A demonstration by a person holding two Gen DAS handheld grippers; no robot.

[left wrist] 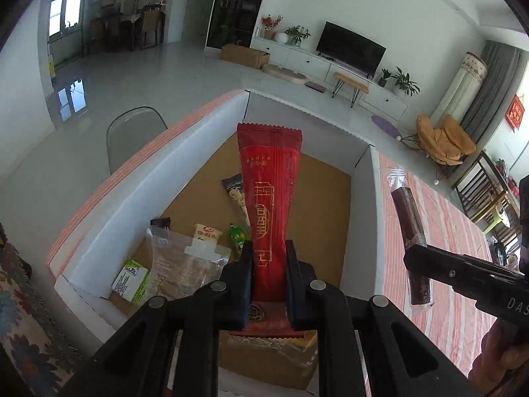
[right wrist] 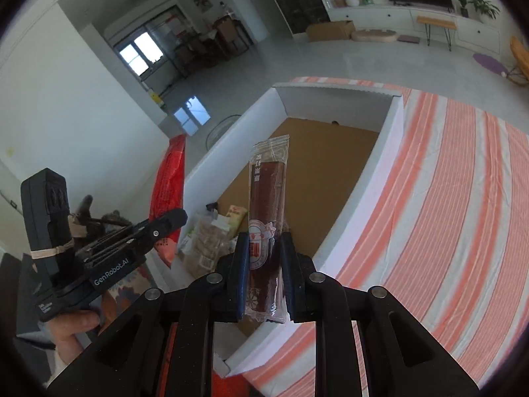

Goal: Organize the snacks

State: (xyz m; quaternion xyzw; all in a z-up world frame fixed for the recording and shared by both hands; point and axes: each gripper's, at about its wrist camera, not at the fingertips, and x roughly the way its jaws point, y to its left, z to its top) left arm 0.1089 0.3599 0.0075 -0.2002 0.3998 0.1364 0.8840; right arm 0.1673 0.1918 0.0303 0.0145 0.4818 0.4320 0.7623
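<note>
Room: bright living room, pale tiled floor, television [left wrist: 351, 48] on a low white cabinet.
Bench: striped orange-and-white cloth [right wrist: 446, 198] covers it.
Red packet [left wrist: 269, 198]: long snack wrapper, upright above the box, pinched at its lower end.
Left tongs [left wrist: 269, 264]: narrow, clamped on the red packet.
Brown bar [right wrist: 267, 218]: clear-wrapped, upright over the box's near wall.
Right tongs [right wrist: 264, 264]: narrow, gripping the brown bar.
Box [left wrist: 139, 178]: white-walled, brown cardboard floor, on the bench.
Box contents: several snack packets [left wrist: 185, 264] in the near corner.
</note>
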